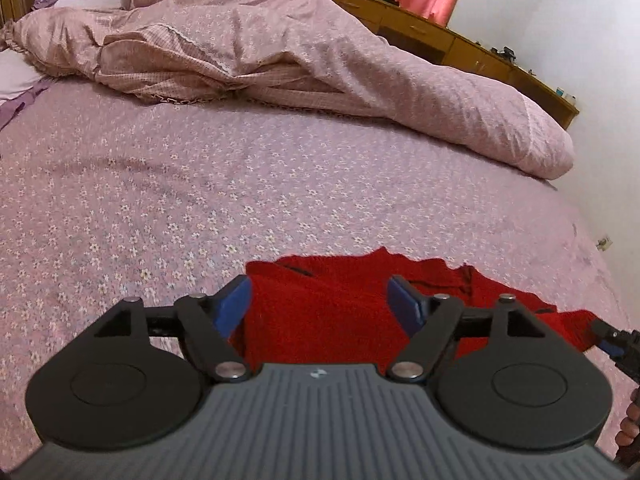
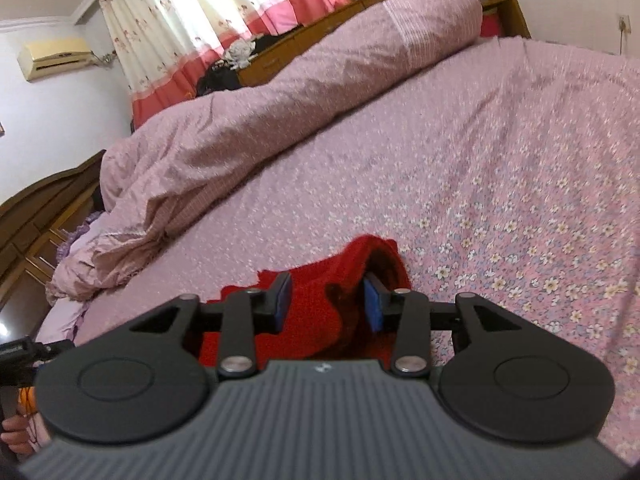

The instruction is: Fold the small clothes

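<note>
Left gripper (image 1: 319,303): blue pads wide apart, nothing pinched. Right gripper (image 2: 327,303): jaws partly apart, not clamped. Both hover over a red knitted garment (image 1: 320,308) lying on a pink floral bedsheet (image 1: 168,184); its near part is hidden by gripper bodies, so shape & long axis unclear. Rumpled pink duvet (image 1: 340,60) beyond.

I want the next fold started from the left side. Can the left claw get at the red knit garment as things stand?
Probably yes. The left claw is open right over the red knit garment, which lies on the floral bedsheet with nothing between them.
</note>
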